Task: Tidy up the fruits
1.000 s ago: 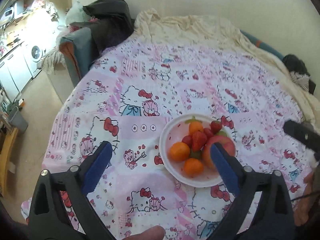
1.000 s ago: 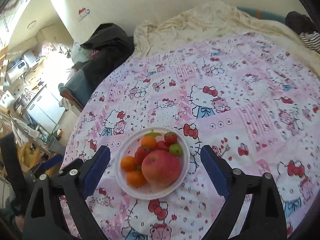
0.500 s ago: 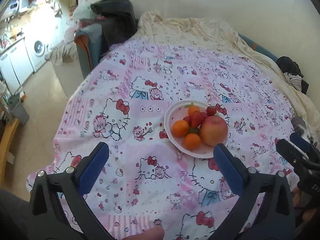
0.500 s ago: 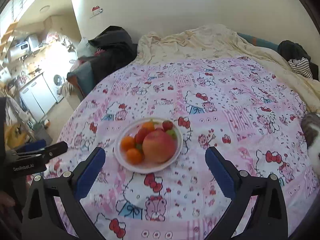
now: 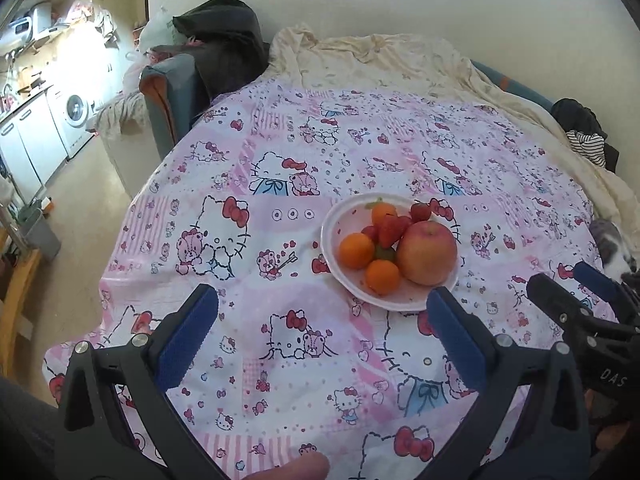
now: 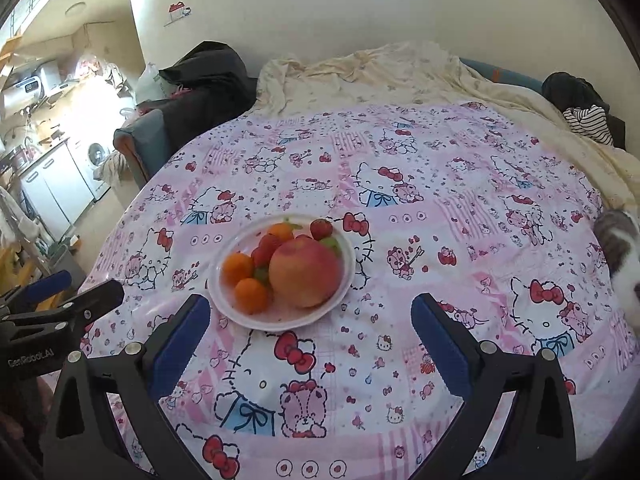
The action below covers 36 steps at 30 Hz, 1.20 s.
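Note:
A white plate (image 5: 334, 224) (image 6: 224, 252) sits on the pink cartoon-print cloth. It holds a big red-yellow apple (image 5: 428, 252) (image 6: 304, 276), three small oranges (image 5: 356, 250) (image 6: 250, 295), strawberries (image 5: 390, 230) (image 6: 321, 229) and something small and green (image 6: 330, 242). My left gripper (image 5: 320, 296) (image 6: 76, 288) is open and empty, with the plate just ahead of its right finger. My right gripper (image 6: 310, 301) (image 5: 568, 284) is open wide and empty. The plate's near rim lies just beyond its fingertips, towards the left one.
A grey and white cat (image 6: 624, 248) (image 5: 612, 244) is at the cloth's right edge. A cream blanket (image 5: 380, 60) and dark clothes (image 5: 224, 28) lie behind. The cloth's left edge drops to the floor (image 5: 88, 208), with a blue chair (image 5: 168, 96) and a kitchen beyond.
Both grippers drew back from the plate, which now lies ahead of the fingertips rather than between them. The right jaws spread a little wider. The cat came into view at the right.

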Tool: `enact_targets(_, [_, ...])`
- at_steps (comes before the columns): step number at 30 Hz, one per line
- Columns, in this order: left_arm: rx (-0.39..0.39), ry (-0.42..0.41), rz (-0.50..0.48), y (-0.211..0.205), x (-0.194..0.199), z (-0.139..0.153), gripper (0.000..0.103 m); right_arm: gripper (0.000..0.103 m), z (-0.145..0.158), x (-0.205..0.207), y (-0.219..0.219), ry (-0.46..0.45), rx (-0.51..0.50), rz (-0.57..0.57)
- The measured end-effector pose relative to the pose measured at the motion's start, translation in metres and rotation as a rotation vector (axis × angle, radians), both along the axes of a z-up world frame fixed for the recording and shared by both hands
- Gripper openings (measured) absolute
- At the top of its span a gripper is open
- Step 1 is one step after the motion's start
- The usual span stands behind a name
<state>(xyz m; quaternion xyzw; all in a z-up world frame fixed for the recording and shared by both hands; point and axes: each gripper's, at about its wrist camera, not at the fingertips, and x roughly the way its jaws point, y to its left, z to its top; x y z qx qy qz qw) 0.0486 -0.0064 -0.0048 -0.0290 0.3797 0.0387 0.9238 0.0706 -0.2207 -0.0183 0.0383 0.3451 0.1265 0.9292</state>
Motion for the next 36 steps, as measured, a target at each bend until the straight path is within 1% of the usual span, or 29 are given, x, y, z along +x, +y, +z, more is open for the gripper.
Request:
enact_targets(4, [-0.014,0.002,-0.006,-0.0004,-0.0016,0.0010,0.103,0.103,-0.0005,0.0024,-0.0012,0.008,0.011,-0.002])
enact_targets(15, [-0.011,0.000,-0.005,-0.0009,-0.0013,0.0030,0.103,0.103,-0.0008,0.0045,-0.0015,0.010,0.015,0.000])
enact_targets(20, [-0.023,0.000,-0.005,0.0003,-0.0015,0.0030,0.103,0.103,-0.0006,0.0040,-0.0003,0.004,0.016,0.004])
enact_targets(30, [-0.018,-0.007,-0.005,-0.0002,-0.0022,0.0035,0.103,0.103,0.0024,0.0003,0.0000,-0.009,0.025,0.003])
enact_targets(36, [-0.021,-0.012,-0.002,0.0002,-0.0027,0.0043,0.103,0.103,0.0024,0.0002,-0.0015,0.001,0.033,0.001])
